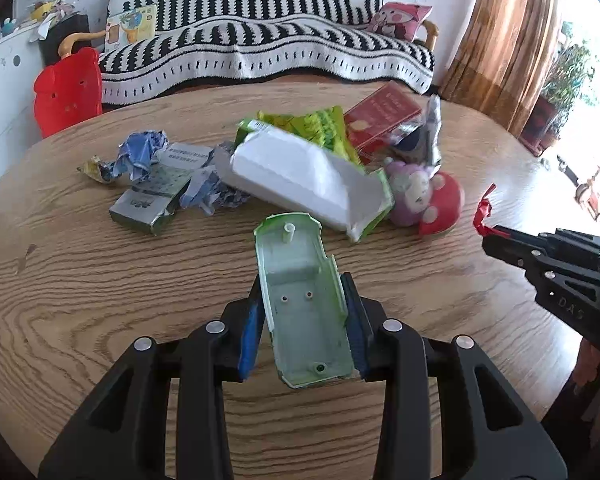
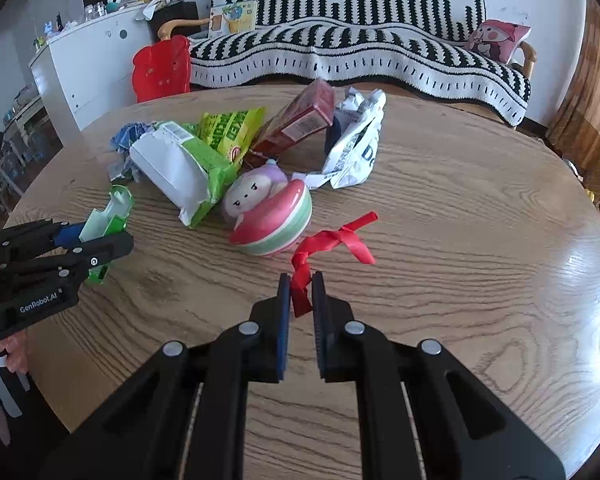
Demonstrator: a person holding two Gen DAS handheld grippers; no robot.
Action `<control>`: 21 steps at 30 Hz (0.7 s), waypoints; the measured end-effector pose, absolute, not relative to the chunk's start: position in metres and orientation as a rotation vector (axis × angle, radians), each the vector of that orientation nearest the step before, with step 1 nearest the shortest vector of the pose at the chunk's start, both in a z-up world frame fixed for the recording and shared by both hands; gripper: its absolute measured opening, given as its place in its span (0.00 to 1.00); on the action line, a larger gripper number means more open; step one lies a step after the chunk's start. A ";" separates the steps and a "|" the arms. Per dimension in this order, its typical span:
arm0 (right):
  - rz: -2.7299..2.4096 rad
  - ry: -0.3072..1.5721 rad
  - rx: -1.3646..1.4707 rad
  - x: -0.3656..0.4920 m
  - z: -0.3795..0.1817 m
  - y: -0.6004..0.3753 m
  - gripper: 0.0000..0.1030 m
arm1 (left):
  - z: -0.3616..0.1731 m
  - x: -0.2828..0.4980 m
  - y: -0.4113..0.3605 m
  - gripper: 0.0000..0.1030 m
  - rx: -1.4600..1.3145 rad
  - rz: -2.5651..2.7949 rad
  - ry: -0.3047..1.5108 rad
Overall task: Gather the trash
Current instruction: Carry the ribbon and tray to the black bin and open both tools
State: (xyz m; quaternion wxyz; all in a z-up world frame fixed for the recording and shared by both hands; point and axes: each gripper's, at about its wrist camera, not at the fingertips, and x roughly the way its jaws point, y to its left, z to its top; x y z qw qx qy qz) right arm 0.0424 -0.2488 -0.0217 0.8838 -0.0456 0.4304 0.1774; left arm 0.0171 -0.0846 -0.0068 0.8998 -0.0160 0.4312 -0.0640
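Green plastic shell (image 1: 304,300) we hold clamped in left gripper (image 1: 305,280); right gripper (image 2: 301,276) jaws pinched tight on red ribbon (image 2: 332,244), above wooden table (image 2: 460,240).

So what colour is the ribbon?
Red ribbon, clearest in the right wrist view.

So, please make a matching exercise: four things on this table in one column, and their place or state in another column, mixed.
1. red ribbon
2. green plastic shell
3. round toy
4. grey box

A. lying at the left end of the pile
B. held in the left tool
C. resting on the table beside the white-and-green pack
D. held in the right tool

Pairs: 1-D, 2-B, 3-C, 4-A
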 end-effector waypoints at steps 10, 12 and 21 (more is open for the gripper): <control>0.316 0.656 0.170 -0.025 0.055 -0.336 0.11 | 0.047 -0.012 -0.164 0.35 -0.002 -0.331 0.812; 0.273 0.604 0.212 -0.053 0.067 -0.374 0.11 | 0.065 -0.023 -0.197 0.35 0.018 -0.409 0.792; -0.006 0.646 0.466 -0.179 0.033 -0.578 0.11 | 0.071 -0.093 -0.406 0.35 0.146 -0.853 0.886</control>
